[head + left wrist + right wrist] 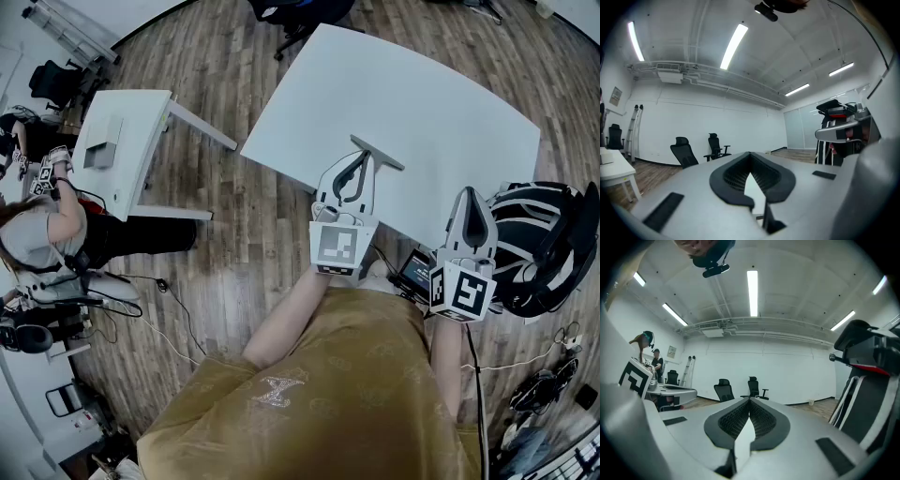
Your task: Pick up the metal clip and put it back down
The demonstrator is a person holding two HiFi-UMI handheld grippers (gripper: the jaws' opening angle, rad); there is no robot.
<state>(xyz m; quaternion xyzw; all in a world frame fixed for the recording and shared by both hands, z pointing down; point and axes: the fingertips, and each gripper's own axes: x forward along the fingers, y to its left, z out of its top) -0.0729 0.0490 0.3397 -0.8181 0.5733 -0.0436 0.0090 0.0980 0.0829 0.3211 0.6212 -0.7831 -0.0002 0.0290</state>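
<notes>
Left gripper (367, 159) level over the table (422, 94), jaws together on nothing; right gripper (469, 197) likewise closed, empty. The metal clip I can't spot, possibly off-frame; expect light, stiff, slippery: pinch its flat middle

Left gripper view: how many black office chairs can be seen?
3. One chair and a second stand before the far white wall; a third is at the left edge. Others may be hidden.
</notes>
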